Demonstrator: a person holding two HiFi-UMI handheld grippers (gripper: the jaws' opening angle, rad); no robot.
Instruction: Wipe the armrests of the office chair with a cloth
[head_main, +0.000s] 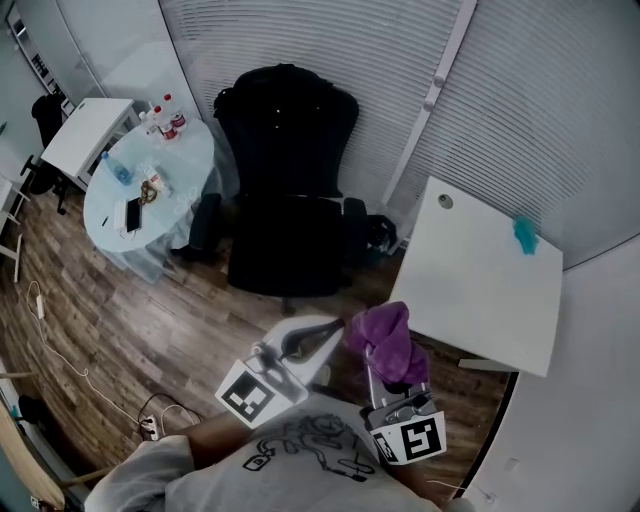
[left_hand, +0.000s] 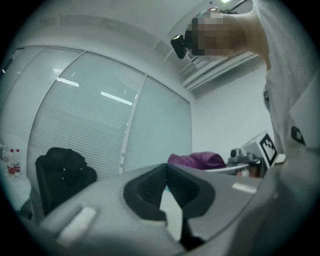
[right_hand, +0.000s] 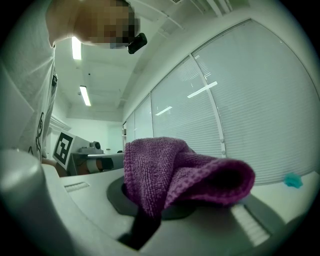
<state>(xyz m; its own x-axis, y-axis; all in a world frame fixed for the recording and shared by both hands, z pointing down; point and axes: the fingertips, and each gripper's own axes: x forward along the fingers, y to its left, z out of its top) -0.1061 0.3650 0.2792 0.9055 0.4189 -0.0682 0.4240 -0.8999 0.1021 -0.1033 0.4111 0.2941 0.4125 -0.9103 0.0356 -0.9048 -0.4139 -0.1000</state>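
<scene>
The black office chair (head_main: 288, 200) stands against the blinds, with its armrests at the seat's left (head_main: 205, 222) and right (head_main: 354, 222). My right gripper (head_main: 386, 362) is shut on a bunched purple cloth (head_main: 384, 335), held over the floor in front of the chair, apart from it. In the right gripper view the cloth (right_hand: 180, 175) drapes over the jaws (right_hand: 160, 200) and hides the fingertips. My left gripper (head_main: 333, 326) hovers just left of the cloth, its pads (left_hand: 150, 187) touching at the tips with nothing between them. The chair (left_hand: 62, 175) shows at the left gripper view's left.
A white desk (head_main: 480, 290) stands to the right with a small teal object (head_main: 525, 235) on it. A round glass table (head_main: 185, 165) with bottles and a phone sits left of the chair, beside a white table (head_main: 85, 135). Cables lie on the wooden floor (head_main: 100, 385).
</scene>
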